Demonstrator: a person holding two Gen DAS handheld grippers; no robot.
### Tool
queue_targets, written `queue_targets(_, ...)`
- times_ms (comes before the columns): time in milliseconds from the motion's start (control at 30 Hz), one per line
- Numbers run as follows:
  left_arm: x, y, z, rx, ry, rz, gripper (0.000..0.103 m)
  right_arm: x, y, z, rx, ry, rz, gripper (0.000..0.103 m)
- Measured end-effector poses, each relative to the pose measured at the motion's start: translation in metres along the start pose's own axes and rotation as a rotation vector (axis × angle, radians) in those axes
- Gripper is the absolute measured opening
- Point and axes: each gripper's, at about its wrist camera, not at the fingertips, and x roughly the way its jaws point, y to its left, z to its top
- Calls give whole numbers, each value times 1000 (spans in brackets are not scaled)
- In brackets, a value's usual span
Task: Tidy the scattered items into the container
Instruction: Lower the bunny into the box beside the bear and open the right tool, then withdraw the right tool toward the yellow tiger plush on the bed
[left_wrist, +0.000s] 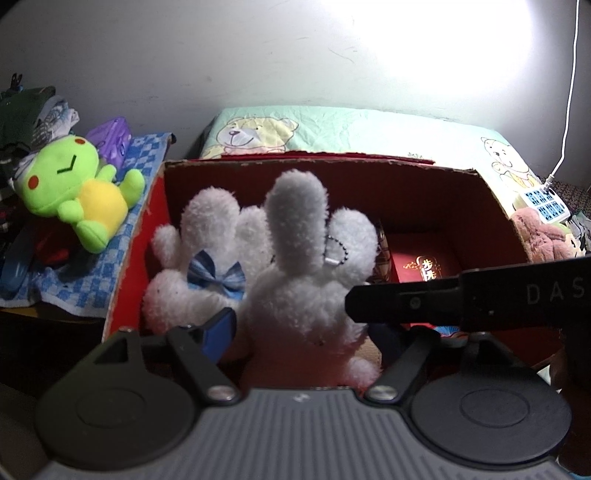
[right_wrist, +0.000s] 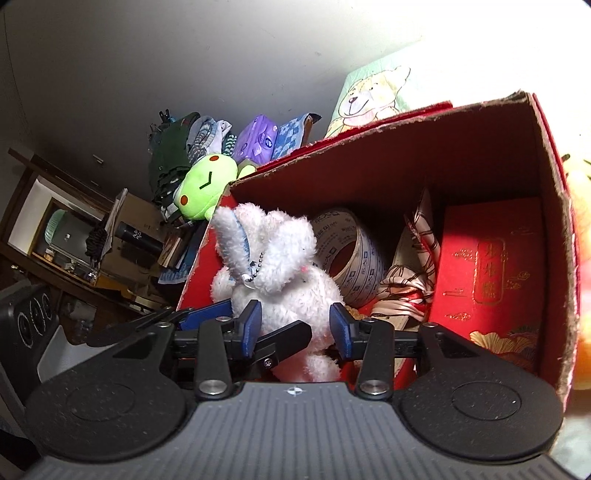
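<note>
A white plush rabbit (left_wrist: 295, 273) with a blue bow and a bead chain stands inside the red cardboard box (left_wrist: 406, 171). My left gripper (left_wrist: 303, 326) is open around its lower body. The left blue pad (left_wrist: 221, 326) stands just beside the fur, and the other finger is hidden behind the right gripper's black finger (left_wrist: 424, 301). In the right wrist view my right gripper (right_wrist: 297, 326) is shut on the rabbit (right_wrist: 280, 266), both blue pads against its body. The left gripper's fingers (right_wrist: 207, 315) cross in from the left. A green plush frog (left_wrist: 77, 184) lies outside the box.
In the box (right_wrist: 369, 125) are a tape roll (right_wrist: 351, 254), a patterned cloth (right_wrist: 417, 266) and a red gift carton (right_wrist: 491, 273). The frog rests on a blue checked towel (left_wrist: 92, 273). A pink plush (left_wrist: 543, 236) and a power strip (left_wrist: 543, 201) lie to the right, a bear-print pillow (left_wrist: 332, 129) behind.
</note>
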Motion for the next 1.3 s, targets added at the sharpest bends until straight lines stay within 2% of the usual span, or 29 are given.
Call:
queue_targets(367, -1, -7, -1, -6, 9, 43, 83, -9, -5, -1, -4, -42, -42, 46)
queue_targets(600, -11, -9, 3, -19, -6, 62, 91, -11, 0, -2, -33, -60, -61, 46)
queue_targets(1067, -13, -16, -6, -21, 19, 116, 94, -18, -5, -11, -16, -66, -81, 46)
queue_targets(1300, -23, -19, -5, -27, 0, 134, 98, -27, -2, -16, -33, -94, -91, 46)
